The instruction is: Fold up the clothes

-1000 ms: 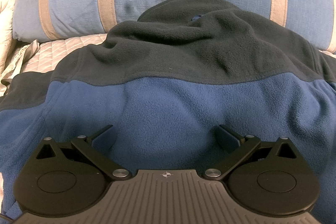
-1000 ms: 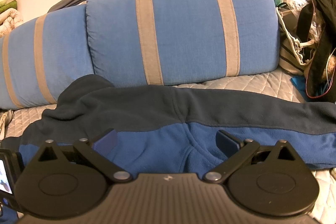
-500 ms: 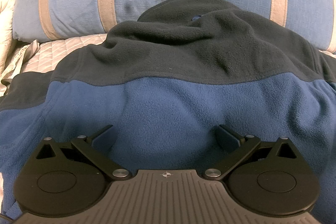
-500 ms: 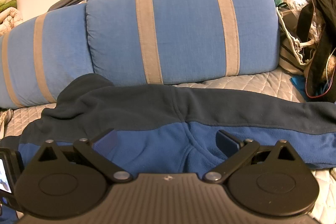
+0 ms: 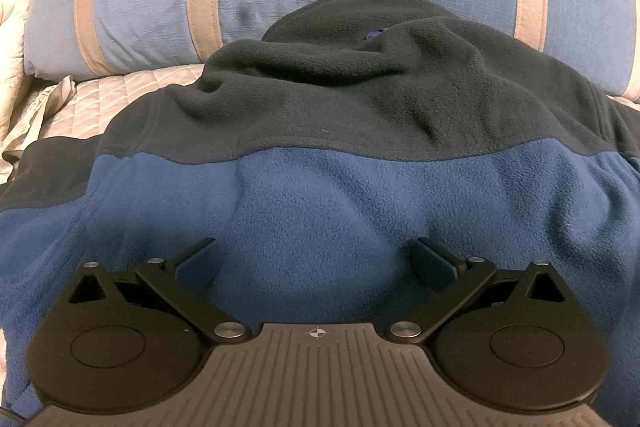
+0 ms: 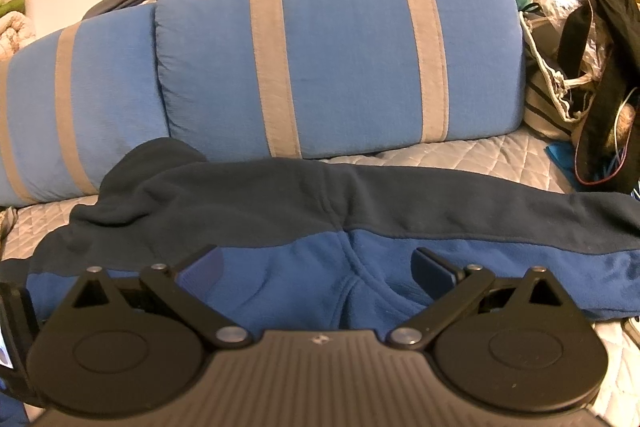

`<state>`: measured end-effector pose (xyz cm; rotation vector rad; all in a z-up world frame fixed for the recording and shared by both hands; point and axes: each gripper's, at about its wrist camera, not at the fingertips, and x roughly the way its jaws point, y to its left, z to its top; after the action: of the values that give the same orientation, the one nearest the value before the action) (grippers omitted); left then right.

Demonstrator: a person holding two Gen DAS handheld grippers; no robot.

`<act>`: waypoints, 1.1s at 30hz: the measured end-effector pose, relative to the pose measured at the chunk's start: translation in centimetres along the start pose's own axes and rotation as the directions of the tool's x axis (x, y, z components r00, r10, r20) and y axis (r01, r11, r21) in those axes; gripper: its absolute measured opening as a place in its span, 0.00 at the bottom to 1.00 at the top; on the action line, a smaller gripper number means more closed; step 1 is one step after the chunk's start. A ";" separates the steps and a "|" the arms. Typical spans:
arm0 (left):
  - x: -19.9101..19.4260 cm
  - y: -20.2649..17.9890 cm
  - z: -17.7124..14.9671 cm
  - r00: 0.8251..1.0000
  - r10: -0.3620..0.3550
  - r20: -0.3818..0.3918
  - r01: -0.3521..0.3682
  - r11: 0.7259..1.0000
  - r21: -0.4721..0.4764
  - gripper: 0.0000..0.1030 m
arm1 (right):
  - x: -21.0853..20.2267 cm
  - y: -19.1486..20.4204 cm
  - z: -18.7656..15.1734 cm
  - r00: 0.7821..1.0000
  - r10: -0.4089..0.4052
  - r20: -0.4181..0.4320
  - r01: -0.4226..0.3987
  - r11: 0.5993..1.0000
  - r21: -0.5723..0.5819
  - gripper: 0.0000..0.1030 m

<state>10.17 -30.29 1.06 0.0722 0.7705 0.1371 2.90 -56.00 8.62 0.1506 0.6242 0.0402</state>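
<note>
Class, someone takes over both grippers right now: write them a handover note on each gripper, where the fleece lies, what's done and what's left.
Left gripper: open, empty, low over the fleece, blue body between its fingers.
Right gripper: open, empty, over the fleece's armpit seam.
Fleece: spread on the quilt, dark yoke and collar toward the pillows, one sleeve stretched out to the right.
Done: no fold visible yet.
Left: probably fold the sleeves in, then fold the body.

In the right wrist view the fleece jacket (image 6: pixel 320 227) sits slightly higher against the right pillow (image 6: pixel 340 47); otherwise nothing differs.
</note>
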 end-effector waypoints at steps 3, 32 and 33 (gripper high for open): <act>0.0 0.0 0.0 1.000 0.000 0.000 0.000 1.000 0.000 1.00 | -0.1 -0.1 0.0 1.000 0.006 0.004 -0.006 1.000 0.006 1.00; 0.1 0.0 -0.1 1.000 -0.002 0.010 0.002 1.000 -0.002 1.00 | 0.4 0.7 -0.2 0.999 0.042 -0.018 -0.043 0.998 -0.039 1.00; 0.1 0.0 -0.1 1.000 -0.003 0.008 0.003 1.000 -0.004 1.00 | 0.4 0.8 -0.3 0.999 0.040 -0.016 -0.041 0.998 -0.044 1.00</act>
<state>10.20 -30.28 0.95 0.0678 0.7626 0.1349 3.06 -55.19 8.31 0.1200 0.6350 0.0948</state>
